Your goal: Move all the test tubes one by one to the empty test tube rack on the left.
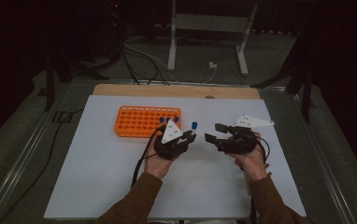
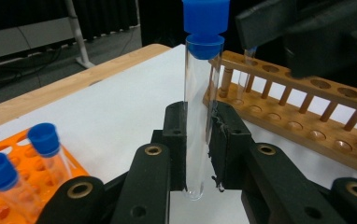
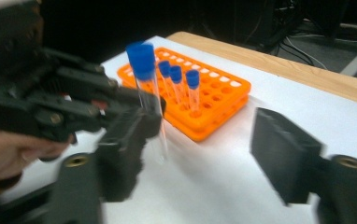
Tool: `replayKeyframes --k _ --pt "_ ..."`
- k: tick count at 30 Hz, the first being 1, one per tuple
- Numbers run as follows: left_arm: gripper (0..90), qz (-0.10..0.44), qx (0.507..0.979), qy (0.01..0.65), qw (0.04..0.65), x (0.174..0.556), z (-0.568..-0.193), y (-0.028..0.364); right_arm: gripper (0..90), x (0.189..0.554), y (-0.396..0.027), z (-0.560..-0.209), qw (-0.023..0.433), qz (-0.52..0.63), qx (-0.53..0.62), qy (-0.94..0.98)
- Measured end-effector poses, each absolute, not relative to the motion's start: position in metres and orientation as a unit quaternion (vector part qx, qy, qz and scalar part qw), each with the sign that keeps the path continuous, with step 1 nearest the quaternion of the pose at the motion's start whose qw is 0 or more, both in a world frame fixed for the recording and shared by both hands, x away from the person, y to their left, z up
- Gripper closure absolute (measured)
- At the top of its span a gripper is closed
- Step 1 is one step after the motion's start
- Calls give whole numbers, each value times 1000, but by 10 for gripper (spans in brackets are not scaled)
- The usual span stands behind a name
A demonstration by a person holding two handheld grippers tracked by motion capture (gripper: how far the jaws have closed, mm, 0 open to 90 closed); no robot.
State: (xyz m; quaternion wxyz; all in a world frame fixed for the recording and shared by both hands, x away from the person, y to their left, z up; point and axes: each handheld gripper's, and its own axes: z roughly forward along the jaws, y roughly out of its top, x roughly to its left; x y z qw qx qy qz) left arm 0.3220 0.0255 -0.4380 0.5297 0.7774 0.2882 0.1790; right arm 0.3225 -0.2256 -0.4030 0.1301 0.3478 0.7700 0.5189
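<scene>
Got my left gripper (image 1: 189, 136) clamped on the clear test tube (image 2: 200, 116), pads on the glass low down, blue cap (image 2: 205, 21) up top, tube upright just right of the orange rack (image 1: 147, 120). My right gripper (image 1: 214, 132) sits close on the right, jaws apart with nothing between them. Looks like a handover to me, so I'd keep the left one dead still and vertical, and bring the right one in above the left pads before squeezing. Glass is slick, so no letting go early. Orange rack has three capped tubes (image 3: 179, 86) standing at its near right end, other holes look empty. Wooden rack (image 2: 307, 112) looks mostly empty too.
</scene>
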Motion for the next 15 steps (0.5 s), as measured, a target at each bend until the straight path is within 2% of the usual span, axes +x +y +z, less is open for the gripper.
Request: replayKeyframes --k 4,6,8,15 --pt "784 184 775 292 529 323 -436 31 143 321 -225 -404 153 505 359 770" --pt "784 185 773 294 531 324 -435 35 123 320 -225 -405 160 499 366 769" --pt "784 187 770 298 532 324 -433 38 58 320 -226 -405 168 496 374 765" --pt "784 190 759 313 539 328 -430 51 10 317 -233 -400 176 500 386 755"
